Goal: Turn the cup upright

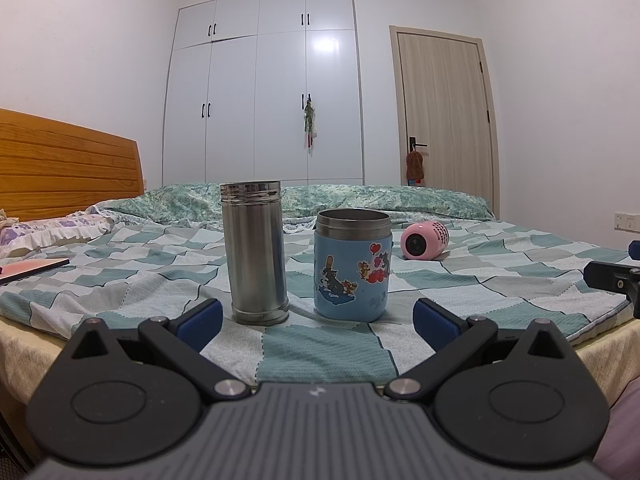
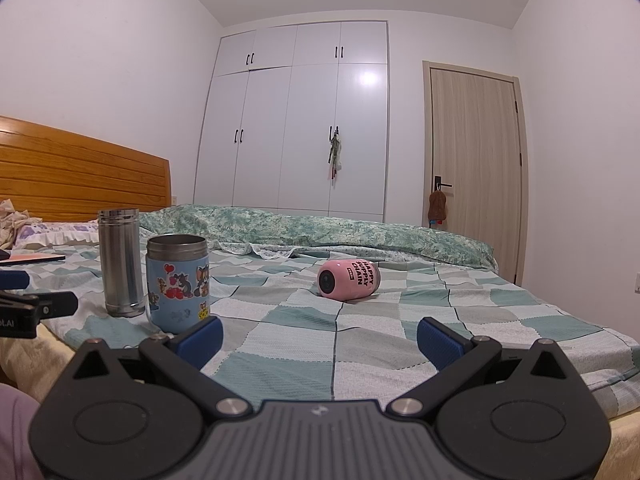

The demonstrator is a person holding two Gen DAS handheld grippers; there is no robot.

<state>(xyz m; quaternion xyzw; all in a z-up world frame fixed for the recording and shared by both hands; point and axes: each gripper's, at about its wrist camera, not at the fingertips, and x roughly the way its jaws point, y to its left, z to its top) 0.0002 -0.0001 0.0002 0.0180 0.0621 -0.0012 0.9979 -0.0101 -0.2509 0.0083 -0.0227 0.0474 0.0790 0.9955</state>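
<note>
Pink cup (image 2: 349, 280) lies on its side on the checked bedspread (image 2: 360, 340), well apart from the upright blue cartoon mug (image 2: 178, 282) and to its right, mouth toward the cameras. Steel flask (image 2: 121, 262) stands upright just left of the mug. Left gripper (image 1: 318, 318) and right gripper (image 2: 320, 338) both gape wide, holding nothing.

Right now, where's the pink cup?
Pink cup lies on its side mid-bed, right of the blue cup, ahead of the right gripper.
</note>
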